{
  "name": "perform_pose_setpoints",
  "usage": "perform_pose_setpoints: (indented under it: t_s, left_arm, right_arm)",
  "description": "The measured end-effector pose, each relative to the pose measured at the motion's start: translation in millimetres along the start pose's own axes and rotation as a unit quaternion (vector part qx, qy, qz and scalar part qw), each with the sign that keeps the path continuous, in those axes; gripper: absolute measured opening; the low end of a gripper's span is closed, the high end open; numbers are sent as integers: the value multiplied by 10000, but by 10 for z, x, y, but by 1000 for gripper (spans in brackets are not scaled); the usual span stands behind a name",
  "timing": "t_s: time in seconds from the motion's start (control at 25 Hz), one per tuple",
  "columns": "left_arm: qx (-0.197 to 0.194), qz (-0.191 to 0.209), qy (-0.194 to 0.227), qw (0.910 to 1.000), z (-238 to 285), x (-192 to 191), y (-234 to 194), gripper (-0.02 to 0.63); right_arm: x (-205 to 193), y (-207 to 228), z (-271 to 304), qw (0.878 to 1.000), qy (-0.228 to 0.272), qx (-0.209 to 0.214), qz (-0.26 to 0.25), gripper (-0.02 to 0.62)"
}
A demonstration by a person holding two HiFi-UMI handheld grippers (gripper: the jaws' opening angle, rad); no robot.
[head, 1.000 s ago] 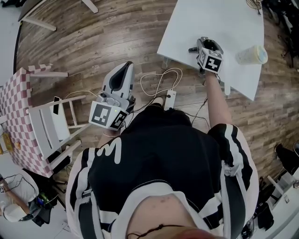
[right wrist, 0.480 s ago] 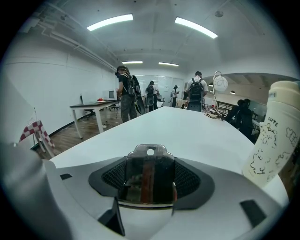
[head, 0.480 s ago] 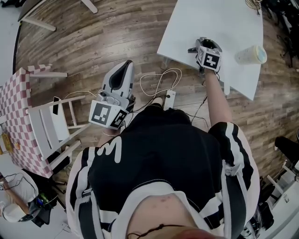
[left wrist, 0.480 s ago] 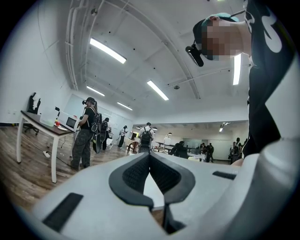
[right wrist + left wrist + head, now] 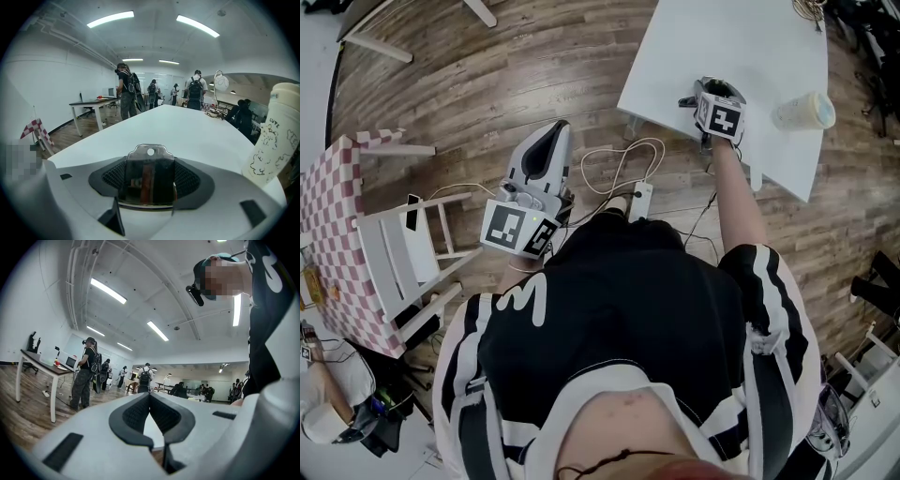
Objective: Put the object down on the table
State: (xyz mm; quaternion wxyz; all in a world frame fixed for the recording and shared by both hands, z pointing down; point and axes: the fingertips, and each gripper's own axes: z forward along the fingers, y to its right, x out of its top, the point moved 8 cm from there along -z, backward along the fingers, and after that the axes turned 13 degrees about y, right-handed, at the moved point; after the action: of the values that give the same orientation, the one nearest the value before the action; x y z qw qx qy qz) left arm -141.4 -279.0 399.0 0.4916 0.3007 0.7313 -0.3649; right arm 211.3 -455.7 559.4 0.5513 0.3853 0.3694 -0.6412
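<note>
I am pinching a small clear packet in the jaws of my right gripper, holding it at the near edge of the white tabletop, beside a pale cup. My left gripper is hanging over the wood floor, jaws pressed together on nothing.

Right gripper, clear packet pinched in it, has edged slightly farther in over the white table than a second ago. Bystander at lower left has shifted, a white sleeve now showing higher up. Dark shape at the floor's right edge has crept up-frame.
</note>
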Motion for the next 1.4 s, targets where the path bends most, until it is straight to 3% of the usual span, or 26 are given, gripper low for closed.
perform_pose_setpoints:
  t_s: [1.4]
  left_arm:
    - [-303,4,-46,9995,1,35,56,5]
  right_arm:
    - [11,-31,-28,9999,-19,-103,-23,291]
